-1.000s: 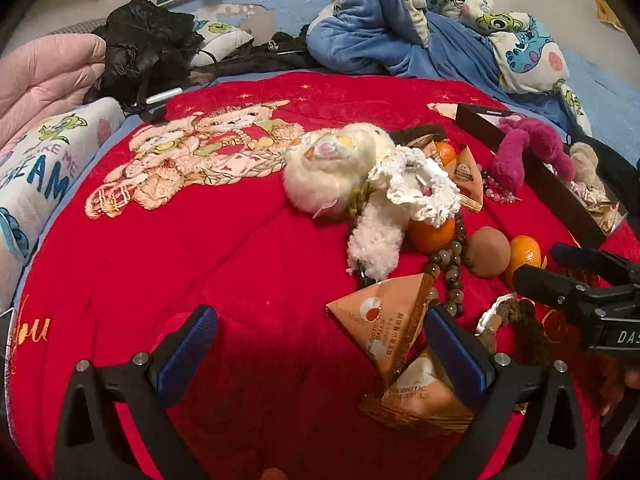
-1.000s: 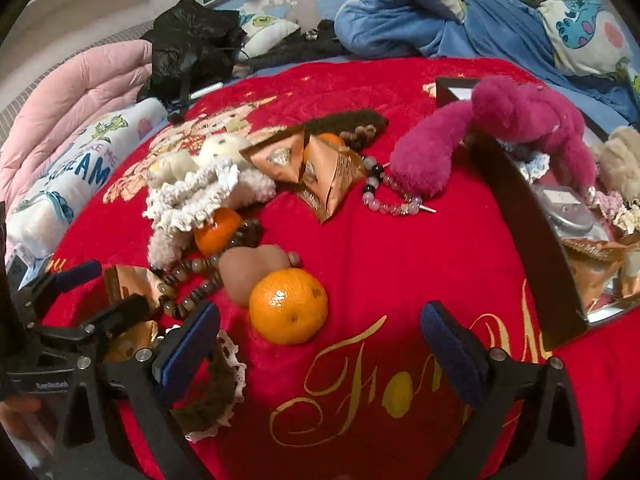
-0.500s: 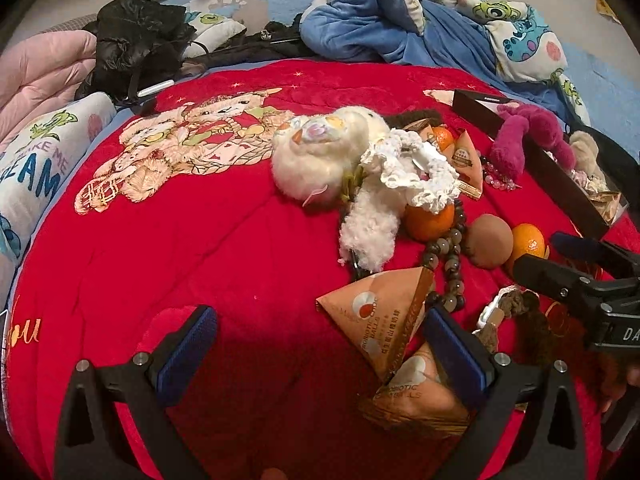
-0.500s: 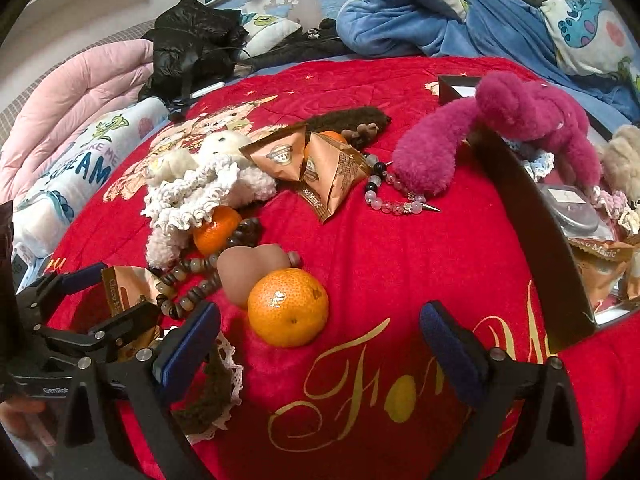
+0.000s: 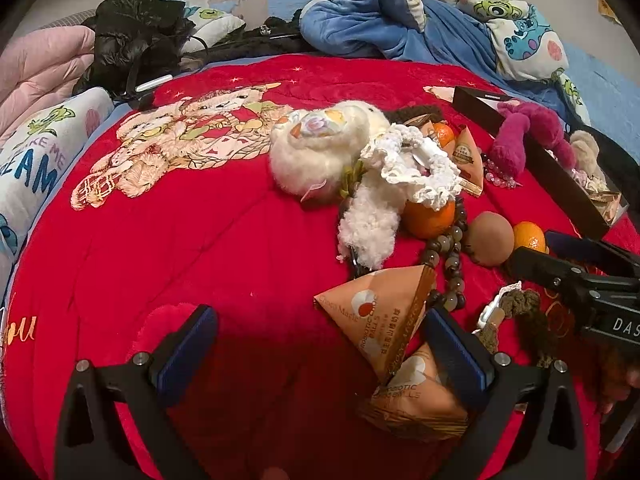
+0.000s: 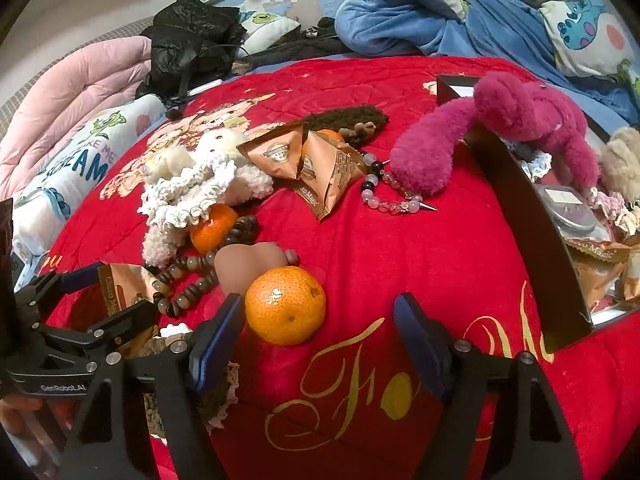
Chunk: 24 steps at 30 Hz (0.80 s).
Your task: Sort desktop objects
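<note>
On the red blanket (image 5: 200,240) lies a heap: a white plush toy (image 5: 320,148), a white crochet piece (image 5: 412,164), oranges (image 5: 428,220), a brown egg-shaped thing (image 5: 490,238), brown beads (image 5: 450,256) and triangular orange snack packets (image 5: 380,316). My left gripper (image 5: 320,348) is open just left of the packets. My right gripper (image 6: 320,332) is open, low over the blanket, with an orange (image 6: 285,304) just ahead between its fingers. A magenta plush (image 6: 500,128) hangs over the black box's (image 6: 520,200) wall.
The black box at the right holds snack packets, a round tin (image 6: 566,208) and a beige plush (image 6: 620,160). A crystal bead bracelet (image 6: 384,196) and a dark knitted piece (image 6: 344,118) lie mid-blanket. Blue bedding (image 6: 440,12), a black bag (image 6: 192,40) and a pink quilt (image 6: 80,92) surround the blanket.
My right gripper has moved forward toward the orange and its fingers have narrowed somewhat. My left gripper has shifted slightly forward and left; nothing was picked up.
</note>
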Each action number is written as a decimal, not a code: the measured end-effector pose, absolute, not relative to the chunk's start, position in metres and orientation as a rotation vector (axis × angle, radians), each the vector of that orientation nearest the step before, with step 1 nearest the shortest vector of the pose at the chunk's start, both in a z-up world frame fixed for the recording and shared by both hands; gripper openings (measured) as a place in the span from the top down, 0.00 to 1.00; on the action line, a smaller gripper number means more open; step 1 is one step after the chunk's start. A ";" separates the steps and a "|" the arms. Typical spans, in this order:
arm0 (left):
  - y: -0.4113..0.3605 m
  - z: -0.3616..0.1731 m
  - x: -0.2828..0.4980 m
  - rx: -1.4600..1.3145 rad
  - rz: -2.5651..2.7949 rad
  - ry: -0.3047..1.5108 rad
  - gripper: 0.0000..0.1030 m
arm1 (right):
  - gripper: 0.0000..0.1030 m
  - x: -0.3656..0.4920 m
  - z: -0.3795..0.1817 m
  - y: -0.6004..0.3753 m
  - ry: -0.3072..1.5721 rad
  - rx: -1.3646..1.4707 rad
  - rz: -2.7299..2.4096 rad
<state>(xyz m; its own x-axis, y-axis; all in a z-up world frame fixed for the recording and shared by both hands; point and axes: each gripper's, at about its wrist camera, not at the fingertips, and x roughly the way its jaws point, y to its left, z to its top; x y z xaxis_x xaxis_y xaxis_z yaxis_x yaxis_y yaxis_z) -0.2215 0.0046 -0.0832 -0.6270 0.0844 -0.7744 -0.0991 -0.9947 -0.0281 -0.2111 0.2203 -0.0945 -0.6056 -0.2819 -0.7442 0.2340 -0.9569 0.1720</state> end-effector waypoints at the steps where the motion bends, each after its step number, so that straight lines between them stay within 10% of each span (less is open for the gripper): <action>1: 0.005 -0.083 -0.222 -1.307 2.744 0.025 0.00 | 0.29 -0.211 -0.094 0.220 -0.079 1.211 -2.582; 7: 0.006 -0.085 -0.223 -1.316 2.741 0.036 0.00 | 0.62 -0.207 -0.091 0.216 -0.065 1.176 -2.546; 24: 0.007 -0.088 -0.222 -1.353 2.749 0.057 0.01 | 0.63 -0.204 -0.092 0.210 -0.017 1.173 -2.549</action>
